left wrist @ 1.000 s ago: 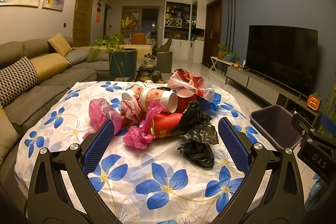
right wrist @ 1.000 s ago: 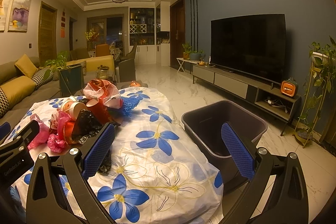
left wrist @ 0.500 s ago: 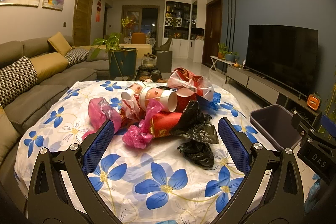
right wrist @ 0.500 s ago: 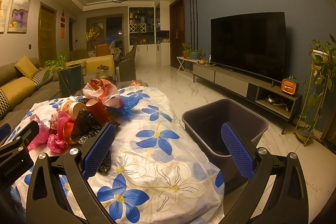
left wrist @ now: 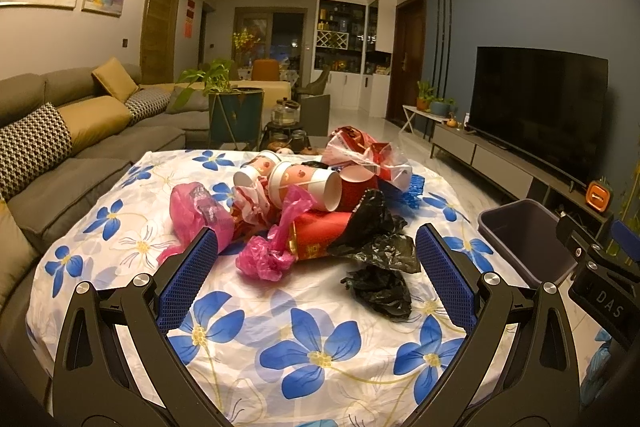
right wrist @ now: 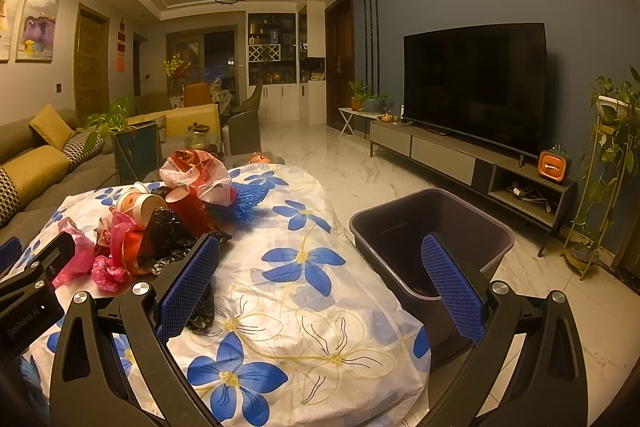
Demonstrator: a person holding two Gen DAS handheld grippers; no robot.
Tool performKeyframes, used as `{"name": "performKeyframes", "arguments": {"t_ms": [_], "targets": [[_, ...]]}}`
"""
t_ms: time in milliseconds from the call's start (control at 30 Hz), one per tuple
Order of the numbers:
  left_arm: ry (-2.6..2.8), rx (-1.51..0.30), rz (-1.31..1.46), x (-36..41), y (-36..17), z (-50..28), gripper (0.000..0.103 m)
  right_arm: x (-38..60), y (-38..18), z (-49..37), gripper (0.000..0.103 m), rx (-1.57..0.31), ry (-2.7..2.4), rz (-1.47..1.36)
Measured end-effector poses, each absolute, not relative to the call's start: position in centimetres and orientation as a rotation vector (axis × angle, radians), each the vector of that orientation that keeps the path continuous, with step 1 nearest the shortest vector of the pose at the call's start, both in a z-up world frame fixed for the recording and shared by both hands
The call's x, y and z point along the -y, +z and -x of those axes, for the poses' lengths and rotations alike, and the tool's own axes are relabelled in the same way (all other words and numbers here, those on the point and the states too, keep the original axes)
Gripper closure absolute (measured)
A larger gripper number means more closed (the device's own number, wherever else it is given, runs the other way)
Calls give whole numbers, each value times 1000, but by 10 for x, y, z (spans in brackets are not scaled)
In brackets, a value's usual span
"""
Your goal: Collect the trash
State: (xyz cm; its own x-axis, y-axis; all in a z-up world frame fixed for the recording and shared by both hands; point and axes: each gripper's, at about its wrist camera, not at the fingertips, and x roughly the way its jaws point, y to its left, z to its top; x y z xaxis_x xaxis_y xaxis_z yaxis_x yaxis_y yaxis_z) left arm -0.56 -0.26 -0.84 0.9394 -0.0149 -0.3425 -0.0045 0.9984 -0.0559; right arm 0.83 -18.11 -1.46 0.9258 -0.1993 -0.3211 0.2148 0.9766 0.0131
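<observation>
Both claws spread wide, empty — left claw point(left wrist: 316, 267) faces trash pile point(left wrist: 304, 211) mid-worktop point(left wrist: 320, 355), bin point(right wrist: 432, 239) beside right claw point(right wrist: 320, 275); pinch the loose black bag point(left wrist: 380, 291) first, squarely.

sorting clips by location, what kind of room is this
A home living room, most likely: a grey sectional sofa with cushions, a large television on a low media console, and a low table under a floral cloth.

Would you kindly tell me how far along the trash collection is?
Nothing looks collected: little shows inside the dark plastic bin. Both left tongs and right tongs are open and hold nothing. The paper cups, pink bags and black bags remain on the floral tablecloth.
</observation>
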Motion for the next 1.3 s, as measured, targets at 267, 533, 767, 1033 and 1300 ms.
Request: {"name": "performKeyframes", "arguments": {"t_ms": [267, 533, 767, 1033, 1300], "targets": [[-4, -360, 61, -1, -10, 2, 6, 180, -16, -14, 5, -328, -202, -52], [-2, -360, 67, -4, -10, -1, 6, 178, -17, -16, 5, -327, -195, -50], [1, -363, 73, -5, -11, -2, 6, 177, -19, -19, 5, -328, -191, -52], [8, -378, 83, -12, -16, -11, 6, 175, -23, -24, 5, -341, -178, -52], [15, -383, 92, -16, -19, -15, 6, 172, -27, -29, 5, -347, -147, -58]]}}
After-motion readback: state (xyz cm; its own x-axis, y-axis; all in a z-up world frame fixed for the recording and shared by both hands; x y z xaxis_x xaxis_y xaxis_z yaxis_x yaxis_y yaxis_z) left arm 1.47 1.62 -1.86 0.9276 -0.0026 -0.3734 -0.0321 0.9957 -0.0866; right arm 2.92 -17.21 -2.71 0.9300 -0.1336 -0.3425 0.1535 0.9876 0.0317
